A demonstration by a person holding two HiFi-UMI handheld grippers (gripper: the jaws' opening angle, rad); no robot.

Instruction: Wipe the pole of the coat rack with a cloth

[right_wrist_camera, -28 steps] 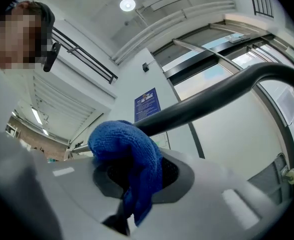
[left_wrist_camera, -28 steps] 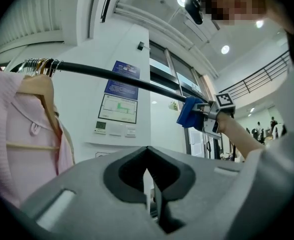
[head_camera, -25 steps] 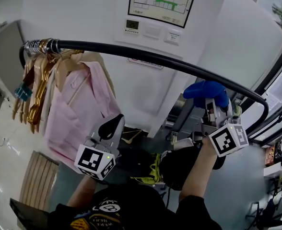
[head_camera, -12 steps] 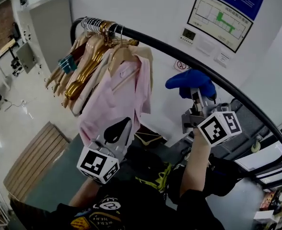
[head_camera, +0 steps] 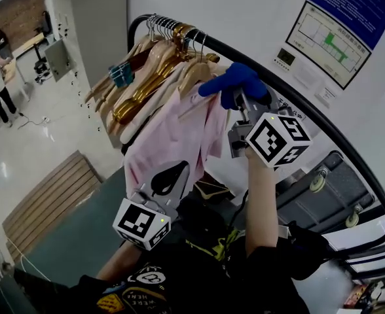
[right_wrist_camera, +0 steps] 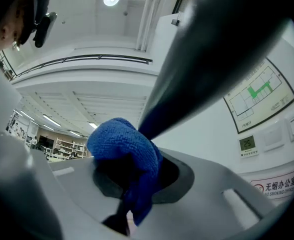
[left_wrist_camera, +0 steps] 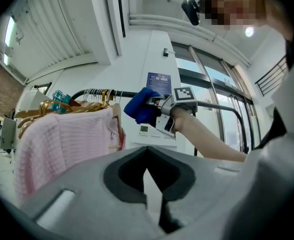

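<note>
Wall thermostat [right_wrist_camera: 248,144] reads 25; the sign [right_wrist_camera: 279,186] says NO SMOKING OFFICE. The black pole [head_camera: 323,126] slants down to the right. The right gripper [head_camera: 239,100] clamps a blue cloth [head_camera: 235,84] against it; the left gripper [head_camera: 169,178] is closed and empty.

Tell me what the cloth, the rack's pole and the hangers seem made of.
Cloth: blue microfibre-like fabric, fuzzy looped nap, matte.
Pole: probably metal tube painted or coated black, smooth with a soft sheen.
Hangers: likely varnished wood, some golden and glossy, with metal hooks; plastic is possible.
</note>
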